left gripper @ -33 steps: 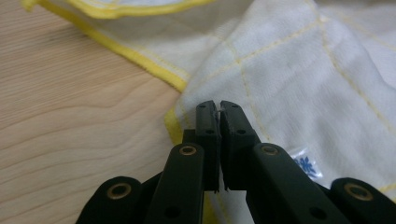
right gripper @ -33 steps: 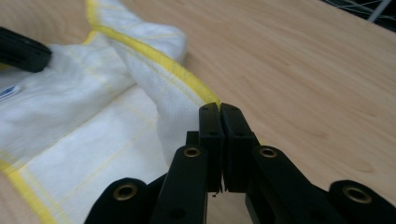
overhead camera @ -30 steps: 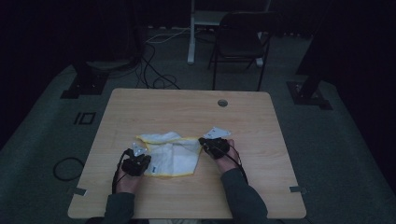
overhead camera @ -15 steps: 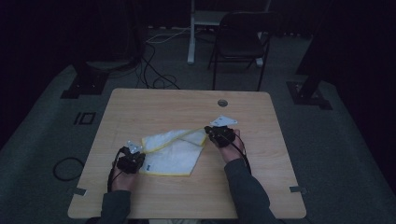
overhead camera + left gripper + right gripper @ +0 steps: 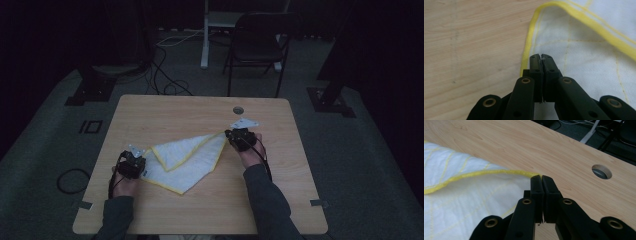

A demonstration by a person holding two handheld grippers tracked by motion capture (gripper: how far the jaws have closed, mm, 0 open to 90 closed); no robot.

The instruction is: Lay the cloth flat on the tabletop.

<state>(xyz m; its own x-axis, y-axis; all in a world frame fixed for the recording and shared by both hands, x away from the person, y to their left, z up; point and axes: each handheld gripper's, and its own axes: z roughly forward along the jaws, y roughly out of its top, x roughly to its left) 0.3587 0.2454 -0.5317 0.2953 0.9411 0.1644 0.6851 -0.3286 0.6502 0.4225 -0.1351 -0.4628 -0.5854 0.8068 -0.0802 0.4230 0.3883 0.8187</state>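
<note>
- While both hands work the white cloth point(image 5: 187, 160) with its yellow hem, the left hand-held gripper point(image 5: 132, 166) is clamped tight on the cloth's near-left corner; in the left gripper view a sliver of fabric shows between the closed jaws point(image 5: 541, 58).
- Just as tightly closed, the right hand-held gripper point(image 5: 240, 138) pinches the far-right corner, where the yellow hem point(image 5: 499, 172) runs into its jaws.
- Between the two, the cloth lies on the wooden surface point(image 5: 165, 112), partly folded over itself, its long axis running diagonally from one hand-held gripper to the other.
- From the left one the cloth spreads ahead and to the right; from the right one it trails off to the left, toward the person.
- My judgement: pulling the corners apart along that diagonal would flatten the fold; neither hand is nearer, since each already holds an end.
- Beyond the right hand-held gripper sits a round cable hole point(image 5: 601, 171).
</note>
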